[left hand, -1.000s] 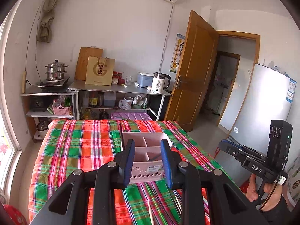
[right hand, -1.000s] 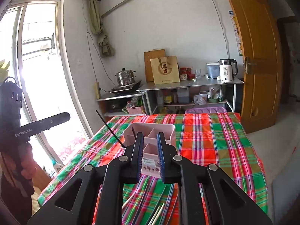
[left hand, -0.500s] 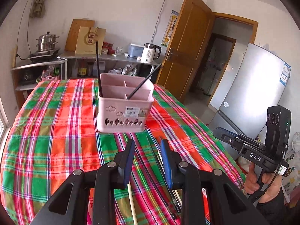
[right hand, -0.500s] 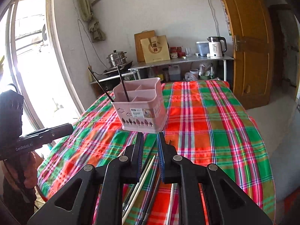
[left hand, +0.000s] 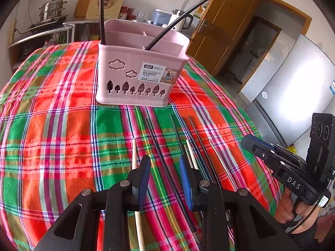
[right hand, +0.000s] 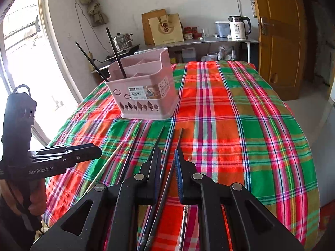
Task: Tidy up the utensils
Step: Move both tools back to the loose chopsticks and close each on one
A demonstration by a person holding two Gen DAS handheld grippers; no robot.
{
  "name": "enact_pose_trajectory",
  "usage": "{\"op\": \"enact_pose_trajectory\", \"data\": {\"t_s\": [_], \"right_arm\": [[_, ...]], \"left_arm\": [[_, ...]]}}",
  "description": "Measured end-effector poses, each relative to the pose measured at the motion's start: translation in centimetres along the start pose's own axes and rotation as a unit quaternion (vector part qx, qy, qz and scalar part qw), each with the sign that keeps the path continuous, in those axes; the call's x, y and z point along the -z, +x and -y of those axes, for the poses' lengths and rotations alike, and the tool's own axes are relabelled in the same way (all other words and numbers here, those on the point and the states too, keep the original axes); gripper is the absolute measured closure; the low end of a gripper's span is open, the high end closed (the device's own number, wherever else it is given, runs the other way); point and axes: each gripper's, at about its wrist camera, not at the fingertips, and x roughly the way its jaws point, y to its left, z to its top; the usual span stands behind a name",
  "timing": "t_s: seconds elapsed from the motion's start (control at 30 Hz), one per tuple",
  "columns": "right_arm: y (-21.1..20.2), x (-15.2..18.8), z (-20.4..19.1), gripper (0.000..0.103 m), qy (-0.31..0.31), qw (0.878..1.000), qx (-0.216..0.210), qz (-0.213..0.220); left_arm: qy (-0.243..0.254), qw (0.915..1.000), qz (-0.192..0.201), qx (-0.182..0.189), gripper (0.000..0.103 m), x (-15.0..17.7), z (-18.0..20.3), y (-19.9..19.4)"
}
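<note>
Left gripper (left hand: 164, 170) tips down, jaws partly apart w/ nothing pinched between them. Right gripper (right hand: 168, 160) tips down too, jaws a bit apart, narrower gap, not pressing on anything. A hand (left hand: 293, 211) holds the right gripper's handle; another hand (right hand: 36, 196) holds the left one's.

Tablecloth (left hand: 62, 125): plaid, red-orange and green squares, pink, white, navy stripes. Utensil basket (left hand: 138, 73): pale pink, cloud and tree cut-outs, white label. Chopsticks in basket (left hand: 102, 10): black. Chopsticks on cloth: black (left hand: 159, 146), one pale wood (left hand: 134, 154). Gripper pads (left hand: 185, 179): blue; bodies black.
</note>
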Motion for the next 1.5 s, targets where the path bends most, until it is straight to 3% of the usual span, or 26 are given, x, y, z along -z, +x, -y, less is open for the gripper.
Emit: {"op": "enact_pose_trajectory", "data": {"t_s": [0.33, 0.93, 1.23, 1.5], "right_arm": [[4.3, 0.0, 0.3, 0.089, -0.005, 0.999, 0.011, -0.048], [7.6, 0.1, 0.1, 0.090, -0.018, 0.995, 0.036, -0.087], [7.9, -0.1, -0.1, 0.095, -0.022, 0.995, 0.046, -0.086], [7.1, -0.4, 0.1, 0.098, -0.011, 0.997, 0.034, -0.074]], "left_arm": [[-0.010, 0.9991, -0.039, -0.016, 0.075, -0.9, -0.5, 4.0], [0.004, 0.9971, -0.053, -0.053, 0.075, -1.1, 0.5, 6.7], [0.029, 0.9935, -0.054, -0.096, 0.094, -1.9, 1.9, 8.0], [0.016, 0.9955, -0.051, -0.078, 0.095, -1.8, 0.9, 6.8]]}}
